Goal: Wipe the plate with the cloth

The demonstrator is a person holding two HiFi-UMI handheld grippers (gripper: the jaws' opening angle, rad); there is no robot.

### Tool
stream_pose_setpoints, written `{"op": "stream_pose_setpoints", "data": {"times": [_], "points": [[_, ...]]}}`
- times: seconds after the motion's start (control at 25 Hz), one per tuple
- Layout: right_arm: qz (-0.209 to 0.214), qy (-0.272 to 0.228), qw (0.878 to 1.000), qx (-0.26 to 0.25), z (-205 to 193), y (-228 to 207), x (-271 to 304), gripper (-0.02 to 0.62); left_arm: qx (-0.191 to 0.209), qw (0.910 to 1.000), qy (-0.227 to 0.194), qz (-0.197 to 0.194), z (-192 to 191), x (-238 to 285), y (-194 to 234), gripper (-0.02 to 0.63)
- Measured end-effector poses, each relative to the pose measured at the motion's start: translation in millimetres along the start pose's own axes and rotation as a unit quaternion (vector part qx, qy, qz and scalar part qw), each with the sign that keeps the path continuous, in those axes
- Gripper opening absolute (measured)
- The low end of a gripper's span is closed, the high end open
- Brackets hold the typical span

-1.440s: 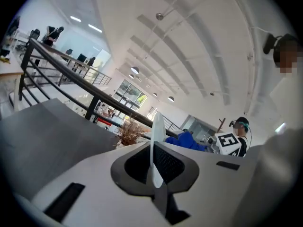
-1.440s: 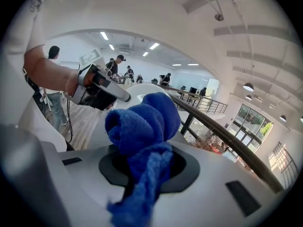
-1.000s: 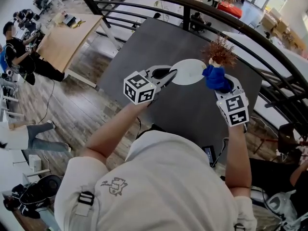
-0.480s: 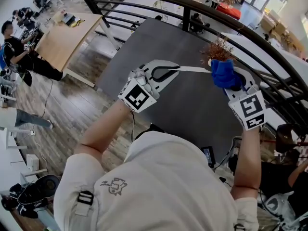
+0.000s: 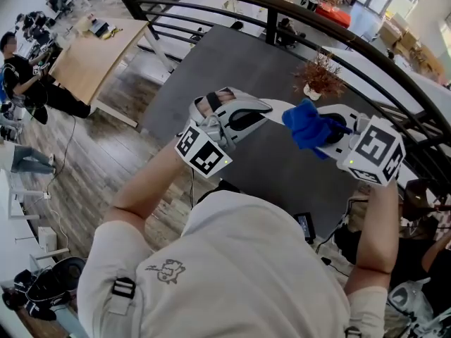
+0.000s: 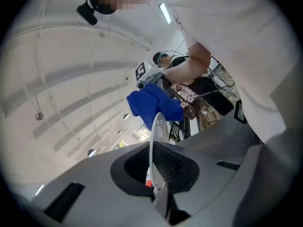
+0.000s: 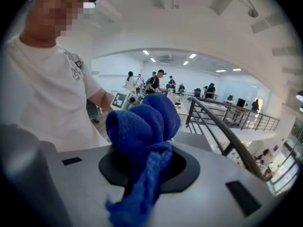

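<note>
Left gripper (image 5: 262, 111) pinched the white plate (image 6: 158, 126) by its rim, offering its face to the blue cloth (image 7: 142, 122) clamped in the right gripper (image 5: 330, 128).

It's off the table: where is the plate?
Head view, centre: the plate is held edge-on in the left claw, its far rim beside the blue cloth in the right claw.

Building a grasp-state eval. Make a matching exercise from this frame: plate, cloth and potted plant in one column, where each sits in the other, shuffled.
Things:
1. plate
2. cloth
3. potted plant

Places:
A. standing on the dark table
B. clamped in the left gripper
C. clamped in the right gripper

Pairs: 1-B; 2-C; 3-A
</note>
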State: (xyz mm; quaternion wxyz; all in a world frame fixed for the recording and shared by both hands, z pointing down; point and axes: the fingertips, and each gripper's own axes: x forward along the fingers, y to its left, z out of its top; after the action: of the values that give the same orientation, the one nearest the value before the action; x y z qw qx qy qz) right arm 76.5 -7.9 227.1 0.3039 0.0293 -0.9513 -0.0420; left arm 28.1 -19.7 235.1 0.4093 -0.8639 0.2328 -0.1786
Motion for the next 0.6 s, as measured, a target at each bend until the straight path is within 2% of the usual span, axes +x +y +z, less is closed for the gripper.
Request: {"op": "stream_pose_setpoints", "data": {"times": [0.12, 0.24, 0.4, 0.6], "points": [[0.089, -0.026, 0.993, 0.069, 17.4, 16.3, 8.8, 0.098, 0.034, 0.9993, -0.006, -0.012, 9.3, 2.3, -9.9, 0.015], [0.143, -0.060, 0.979, 0.136, 34.9, 22.6, 15.1, 0.098, 0.050, 0.9984, -0.022, -0.010, 24.1, 0.5, -16.5, 0.015], [0.154, -0.091, 0.963, 0.202, 44.5, 0.4, 21.7, 0.101, 0.059, 0.9975, -0.040, -0.002, 35.1, -3.0, -16.1, 0.015], [0.136, -0.075, 0.958, 0.240, 26.3, -25.8, 39.5, 0.101, 0.089, 0.9952, -0.042, -0.004, 41.5, 0.1, -20.6, 0.017]]}}
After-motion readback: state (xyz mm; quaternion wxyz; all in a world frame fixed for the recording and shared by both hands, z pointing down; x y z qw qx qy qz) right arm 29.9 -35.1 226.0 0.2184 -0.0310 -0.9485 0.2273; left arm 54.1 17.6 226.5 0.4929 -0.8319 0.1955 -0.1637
